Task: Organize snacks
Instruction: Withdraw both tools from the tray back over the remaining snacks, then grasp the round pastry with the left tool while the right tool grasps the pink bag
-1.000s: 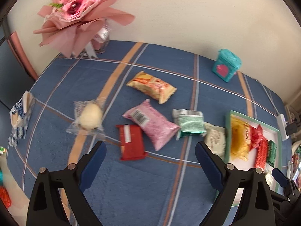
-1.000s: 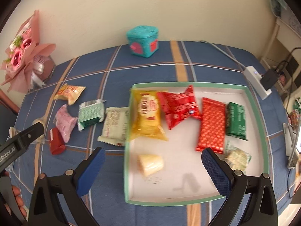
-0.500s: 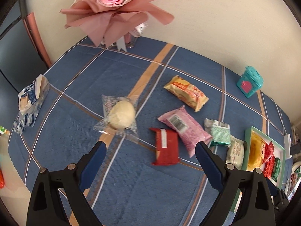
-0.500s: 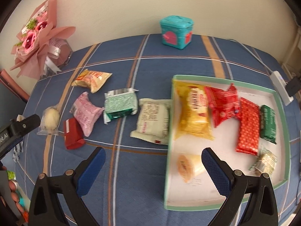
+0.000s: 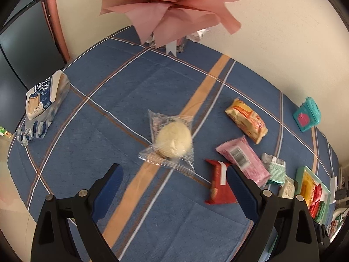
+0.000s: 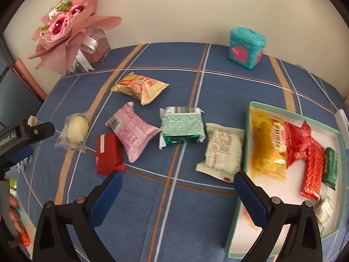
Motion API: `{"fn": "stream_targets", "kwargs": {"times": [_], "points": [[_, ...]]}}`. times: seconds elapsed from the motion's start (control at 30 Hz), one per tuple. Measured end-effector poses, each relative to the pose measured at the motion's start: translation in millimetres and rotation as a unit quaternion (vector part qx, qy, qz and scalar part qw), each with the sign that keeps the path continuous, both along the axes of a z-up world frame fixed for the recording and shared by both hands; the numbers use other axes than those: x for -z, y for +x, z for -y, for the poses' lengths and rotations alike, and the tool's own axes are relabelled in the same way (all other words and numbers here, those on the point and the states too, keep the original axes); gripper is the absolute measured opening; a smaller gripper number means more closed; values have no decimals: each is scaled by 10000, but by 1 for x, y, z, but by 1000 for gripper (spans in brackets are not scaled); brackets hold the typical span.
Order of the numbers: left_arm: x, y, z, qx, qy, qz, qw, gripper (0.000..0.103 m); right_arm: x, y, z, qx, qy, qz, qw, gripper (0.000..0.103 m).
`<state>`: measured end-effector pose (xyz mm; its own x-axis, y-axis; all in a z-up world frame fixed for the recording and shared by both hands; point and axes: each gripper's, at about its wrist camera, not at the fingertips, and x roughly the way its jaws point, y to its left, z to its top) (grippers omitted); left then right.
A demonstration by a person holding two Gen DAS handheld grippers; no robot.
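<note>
My left gripper [image 5: 174, 181] is open and empty, just short of a clear-wrapped pale bun [image 5: 173, 139], also in the right wrist view [image 6: 75, 131]. My right gripper [image 6: 177, 187] is open and empty over the blue cloth. Loose snacks lie between them: a red pack [image 6: 108, 154], a pink pack [image 6: 133, 131], a green-white pack [image 6: 182, 126], a cream pack [image 6: 222, 149] and an orange-yellow pack [image 6: 140, 86]. The green-rimmed tray [image 6: 292, 112] at the right holds several packs, among them a yellow one [image 6: 267, 146] and red ones [image 6: 312, 168].
A pink bouquet [image 6: 72, 26] stands at the back left. A teal tin [image 6: 246, 47] stands at the back. A blue-white bread bag [image 5: 40, 102] lies at the table's left edge. The left gripper's body [image 6: 19, 139] shows at the left of the right wrist view.
My left gripper has swung left and closer to the clear-wrapped bun. My right gripper has moved left, off the tray, and now faces the loose packs. Both stay open.
</note>
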<state>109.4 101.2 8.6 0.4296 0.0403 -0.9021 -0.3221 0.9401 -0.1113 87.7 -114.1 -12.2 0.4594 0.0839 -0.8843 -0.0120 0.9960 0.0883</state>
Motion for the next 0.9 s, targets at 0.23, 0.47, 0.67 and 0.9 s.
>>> {"fn": "stream_targets", "kwargs": {"times": [0.23,0.47,0.67,0.9], "points": [[12,14,-11,-22,-163,-74,9998,95,4,22,-17,-189,-148,19,9997,102],[24,31,-9,123,-196,-59,9997,95,11,51,-39,-427,-467,-8,9980,93],[36,42,-15,62,-345,-91,9993,95,23,73,-61,-677,-702,-123,9952,89],[51,52,-22,-31,-442,-169,9989,91,42,92,-80,-824,-806,-252,9930,82]]}}
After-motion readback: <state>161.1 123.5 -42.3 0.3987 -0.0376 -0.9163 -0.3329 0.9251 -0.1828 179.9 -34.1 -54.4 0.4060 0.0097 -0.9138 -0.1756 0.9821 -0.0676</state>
